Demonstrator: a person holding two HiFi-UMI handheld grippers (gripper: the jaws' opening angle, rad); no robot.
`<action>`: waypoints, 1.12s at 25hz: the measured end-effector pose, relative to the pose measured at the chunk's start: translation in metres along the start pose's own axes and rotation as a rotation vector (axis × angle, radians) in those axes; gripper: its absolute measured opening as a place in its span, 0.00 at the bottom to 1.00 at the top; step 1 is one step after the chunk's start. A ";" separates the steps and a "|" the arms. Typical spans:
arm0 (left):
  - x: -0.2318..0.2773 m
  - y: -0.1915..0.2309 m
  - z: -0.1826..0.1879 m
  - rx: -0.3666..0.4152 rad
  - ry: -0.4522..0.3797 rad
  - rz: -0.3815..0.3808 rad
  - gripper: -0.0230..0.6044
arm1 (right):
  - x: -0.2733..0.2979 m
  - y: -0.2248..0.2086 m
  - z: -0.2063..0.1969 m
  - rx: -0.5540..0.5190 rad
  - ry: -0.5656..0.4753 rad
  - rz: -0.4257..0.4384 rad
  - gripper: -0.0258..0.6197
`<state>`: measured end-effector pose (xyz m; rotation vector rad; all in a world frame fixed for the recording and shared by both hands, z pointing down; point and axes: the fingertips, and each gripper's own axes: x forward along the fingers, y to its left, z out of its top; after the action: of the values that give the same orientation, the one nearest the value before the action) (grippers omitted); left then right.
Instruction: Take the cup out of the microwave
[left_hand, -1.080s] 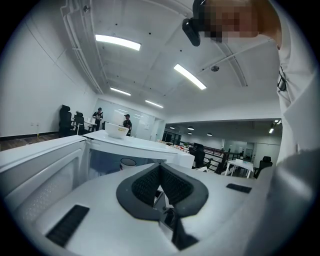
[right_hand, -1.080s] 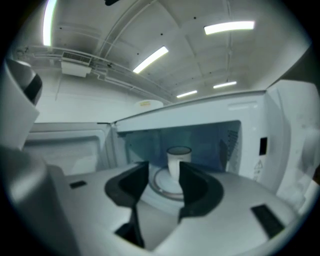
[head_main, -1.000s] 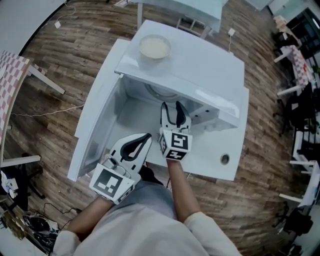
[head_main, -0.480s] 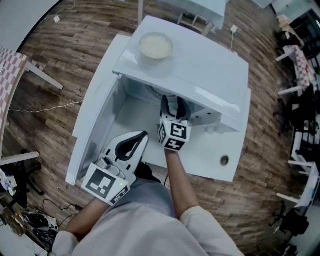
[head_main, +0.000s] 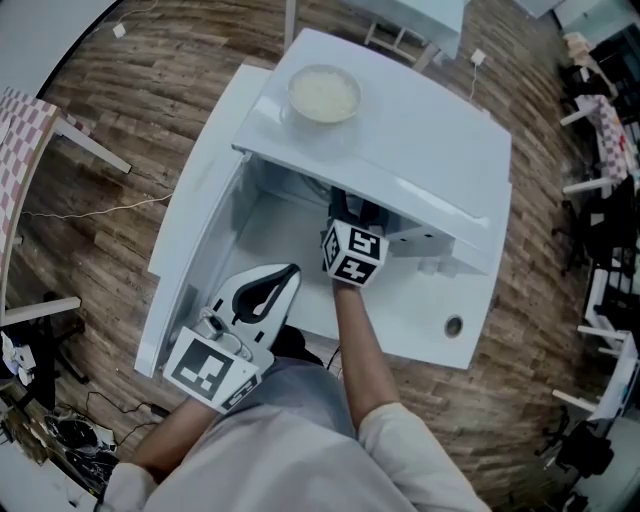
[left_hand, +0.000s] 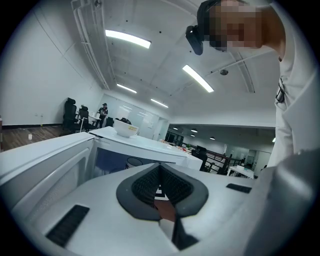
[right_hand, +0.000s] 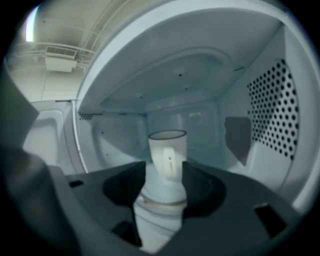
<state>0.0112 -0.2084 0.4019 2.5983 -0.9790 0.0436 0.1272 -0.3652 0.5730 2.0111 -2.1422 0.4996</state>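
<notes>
Since a second ago my right gripper has pushed deeper into the microwave. From above, little more than its marker cube shows now, and its jaws have just been opening. They stand wide apart. The cup sits upright on the cavity floor, framed in the gap between them with its handle toward me; the pads are not pressing on it. I judge the reach nearly done; closing on the cup comes next. My left gripper hangs by the open door, jaws together, holding nothing.
</notes>
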 end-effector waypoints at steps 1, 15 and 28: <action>0.000 0.002 0.000 -0.001 0.001 0.002 0.06 | 0.003 0.000 0.000 0.001 0.002 0.000 0.39; 0.002 0.020 -0.004 -0.054 0.017 -0.001 0.06 | 0.019 -0.008 0.004 0.005 -0.011 -0.031 0.30; 0.000 0.023 -0.004 -0.070 0.014 -0.007 0.06 | 0.016 -0.008 0.001 -0.077 0.005 -0.038 0.16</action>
<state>-0.0026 -0.2228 0.4134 2.5339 -0.9494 0.0256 0.1341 -0.3807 0.5781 2.0028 -2.0831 0.4106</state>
